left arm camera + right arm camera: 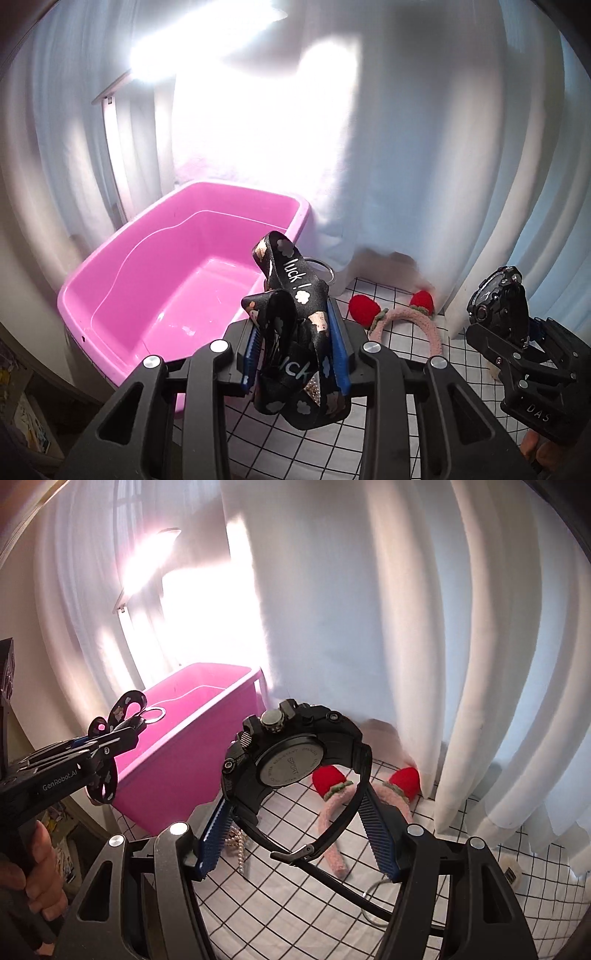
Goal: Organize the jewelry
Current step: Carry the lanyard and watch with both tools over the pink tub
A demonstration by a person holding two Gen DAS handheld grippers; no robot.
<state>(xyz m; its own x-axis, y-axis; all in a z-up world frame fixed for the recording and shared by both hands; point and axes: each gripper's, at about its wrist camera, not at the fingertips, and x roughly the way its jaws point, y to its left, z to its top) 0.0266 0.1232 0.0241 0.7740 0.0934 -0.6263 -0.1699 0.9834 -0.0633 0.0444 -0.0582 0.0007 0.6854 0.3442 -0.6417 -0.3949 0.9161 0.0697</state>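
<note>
**Both grippers loaded, pink bin waiting**

Nearest in the left wrist view, the left gripper (295,354) is clenched on a bunched black lanyard (295,332), whose loops spill above and below the blue pads. A metal key ring (325,267) shows at its far end. In the right wrist view, the right gripper (295,812) grasps a black sport watch (291,760) by its strap, the case back facing the camera and the buckle end hanging low and loose.

Under both lies a white cloth with a black grid (295,893). A pearl strand (238,845) rests on it near the right gripper's left pad, and a pink headband with red strawberries (332,812) lies farther off by the curtain (461,664).

Farthest, at the left, stands the empty pink bin (173,280), beside the left gripper.

The step in hand appears to be carrying both pieces to the bin. To do it well, each gripper should probably travel well over the rim before opening, the lanyard first since it is closer, and low enough that the dangling loops and strap land inside and do not drape over the wall.

Readable writing: "luck !" on the lanyard, "SPORT" on the watch back, "GenRobot.AI" on the left gripper's side, and "DAS" on the right one.
</note>
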